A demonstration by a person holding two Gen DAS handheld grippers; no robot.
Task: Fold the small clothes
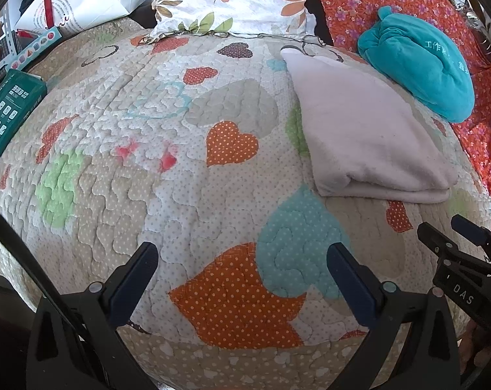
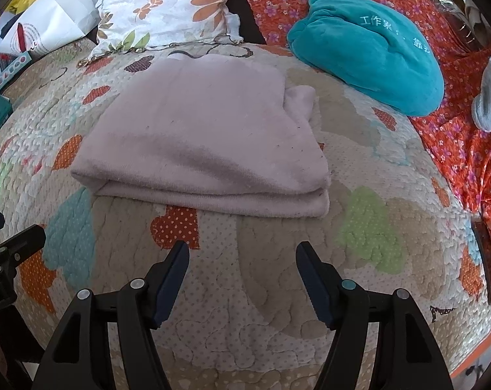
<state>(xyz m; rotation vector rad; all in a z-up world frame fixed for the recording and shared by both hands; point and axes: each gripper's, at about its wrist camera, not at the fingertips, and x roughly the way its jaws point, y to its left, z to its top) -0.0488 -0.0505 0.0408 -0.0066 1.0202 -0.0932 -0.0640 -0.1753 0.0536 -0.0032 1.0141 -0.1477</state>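
Quilted hearts cover the bedspread beneath us. Our pale pink garment lies folded on it, just ahead of our right gripper and near a teal cushion. Both it and our left gripper stand spread, pinching nothing. Something grey, perhaps a sock, lies far right.

pale pink fleece garment folded into a flat rectangular stack, layered edges facing the cameras, one small flap sticking out at its far right corner; lies flat on the heart-patterned quilt of the bed, nothing touching it
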